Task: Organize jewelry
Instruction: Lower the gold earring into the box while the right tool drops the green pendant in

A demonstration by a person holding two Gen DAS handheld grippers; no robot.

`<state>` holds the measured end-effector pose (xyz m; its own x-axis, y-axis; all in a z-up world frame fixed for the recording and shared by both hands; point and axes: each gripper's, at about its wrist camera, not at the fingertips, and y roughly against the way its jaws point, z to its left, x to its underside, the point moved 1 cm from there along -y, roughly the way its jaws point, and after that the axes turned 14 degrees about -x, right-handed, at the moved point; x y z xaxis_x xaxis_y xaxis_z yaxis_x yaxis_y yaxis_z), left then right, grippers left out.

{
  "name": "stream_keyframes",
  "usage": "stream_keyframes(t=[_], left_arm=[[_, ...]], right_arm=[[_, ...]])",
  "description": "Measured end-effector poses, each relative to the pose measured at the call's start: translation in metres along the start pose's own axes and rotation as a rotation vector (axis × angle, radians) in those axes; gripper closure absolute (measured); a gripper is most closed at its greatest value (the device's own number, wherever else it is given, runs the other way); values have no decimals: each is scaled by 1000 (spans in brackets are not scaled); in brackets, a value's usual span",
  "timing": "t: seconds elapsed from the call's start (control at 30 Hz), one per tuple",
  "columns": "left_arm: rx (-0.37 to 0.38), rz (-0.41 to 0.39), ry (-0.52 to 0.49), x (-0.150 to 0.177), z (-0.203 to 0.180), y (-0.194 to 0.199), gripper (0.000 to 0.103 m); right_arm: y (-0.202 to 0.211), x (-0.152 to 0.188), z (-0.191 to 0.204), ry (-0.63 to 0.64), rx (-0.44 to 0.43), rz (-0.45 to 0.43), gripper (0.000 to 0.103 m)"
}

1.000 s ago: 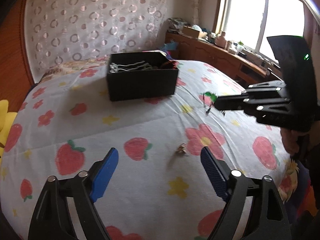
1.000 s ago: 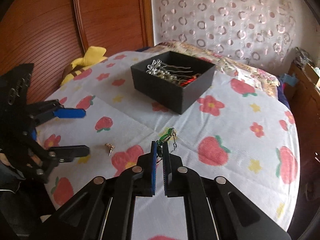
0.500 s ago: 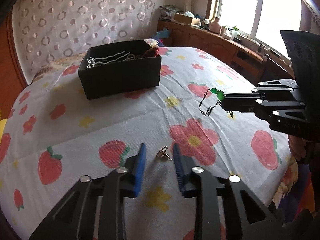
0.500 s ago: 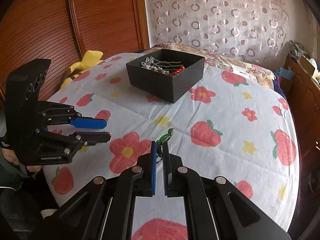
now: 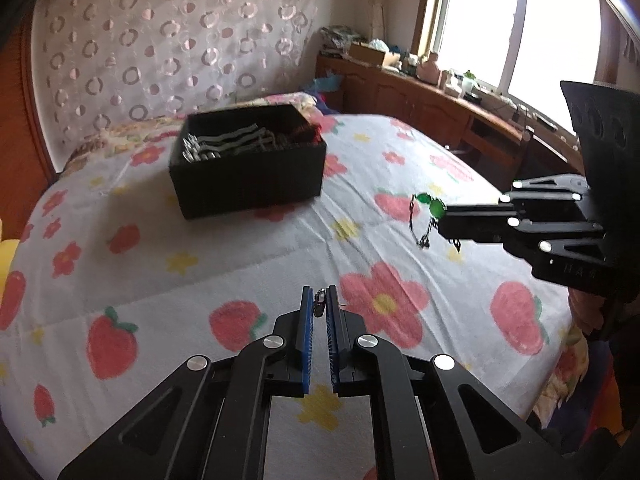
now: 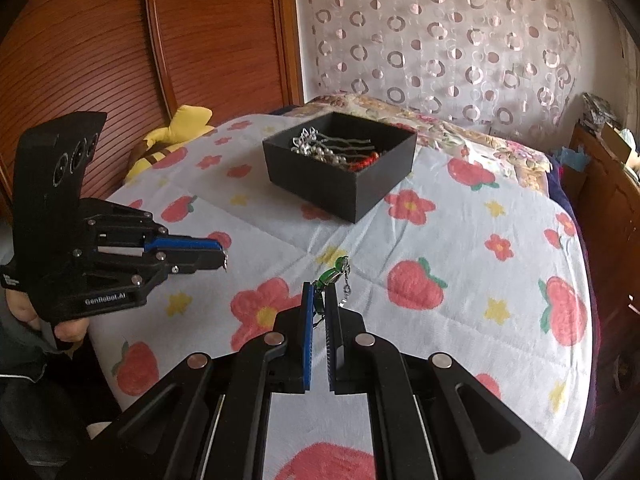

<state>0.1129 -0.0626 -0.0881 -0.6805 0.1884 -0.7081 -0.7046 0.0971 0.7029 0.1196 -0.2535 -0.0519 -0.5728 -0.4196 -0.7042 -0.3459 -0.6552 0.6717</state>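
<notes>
Left gripper (image 5: 320,300), open a second earlier, has closed its jaws on the small earring (image 5: 320,303), lifting it off the bedspread (image 5: 240,264).

A bed (image 5: 224,264) fills the room, spread with a white sheet printed with strawberries and flowers. Behind it hangs a sheer curtain (image 5: 168,48) with pink ring patterns. A reddish wooden wardrobe (image 6: 120,48) with slatted doors stands on one side. On the other side, a bright window (image 5: 520,36) lets daylight fall over a low wooden cabinet (image 5: 420,100) cluttered with small items.
</notes>
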Motion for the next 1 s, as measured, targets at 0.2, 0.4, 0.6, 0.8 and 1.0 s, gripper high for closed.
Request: stream_keyframes(t=[0.2, 0.4, 0.6, 0.8, 1.0], left_arm=[[-24, -43, 18, -19, 14, 10, 97], [-43, -84, 29, -38, 22, 19, 97], [-55, -115, 35, -61, 31, 17, 97], [-64, -123, 57, -83, 46, 1, 97], [-71, -114, 72, -104, 59, -25, 97]], right_arm=[[9, -18, 4, 26, 10, -32, 96], [18, -44, 5, 58, 25, -70, 96], [17, -76, -4, 77, 25, -103, 96], [-2, -106, -18, 81, 16, -115, 96], [-40, -128, -43, 56, -2, -95, 96]])
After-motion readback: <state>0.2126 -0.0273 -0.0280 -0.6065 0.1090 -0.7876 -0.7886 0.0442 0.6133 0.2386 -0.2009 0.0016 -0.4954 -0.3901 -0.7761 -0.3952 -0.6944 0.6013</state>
